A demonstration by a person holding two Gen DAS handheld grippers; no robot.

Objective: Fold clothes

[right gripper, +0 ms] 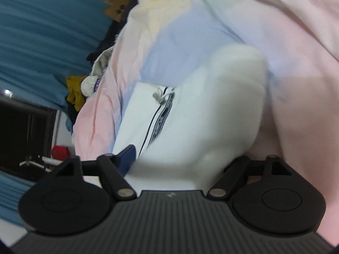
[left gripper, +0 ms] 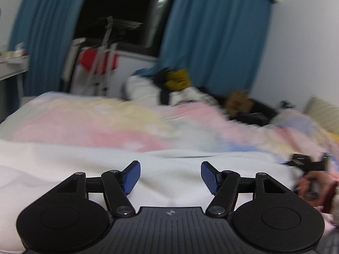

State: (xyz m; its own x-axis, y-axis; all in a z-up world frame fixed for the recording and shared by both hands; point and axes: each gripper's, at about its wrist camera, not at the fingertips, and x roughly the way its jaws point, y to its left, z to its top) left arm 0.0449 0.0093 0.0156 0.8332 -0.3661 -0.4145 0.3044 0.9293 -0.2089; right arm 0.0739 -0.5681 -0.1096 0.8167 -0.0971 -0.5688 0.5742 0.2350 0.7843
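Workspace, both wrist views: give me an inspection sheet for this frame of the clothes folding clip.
Surface: bed with pastel quilt, rumpled.
Job's things: white garment spread on the quilt; the right wrist view shows its drawstring and a dark side stripe.
Clutter: pile of clothes at the far side of the bed; small brown item beside it, blurred.
Grippers: left gripper open and empty above the garment; right gripper has white cloth bunched between its fingers, one pad hidden, so grip unclear.
Cables: nothing seen.
Surroundings: blue curtains, dark window, drying rack, white wall.
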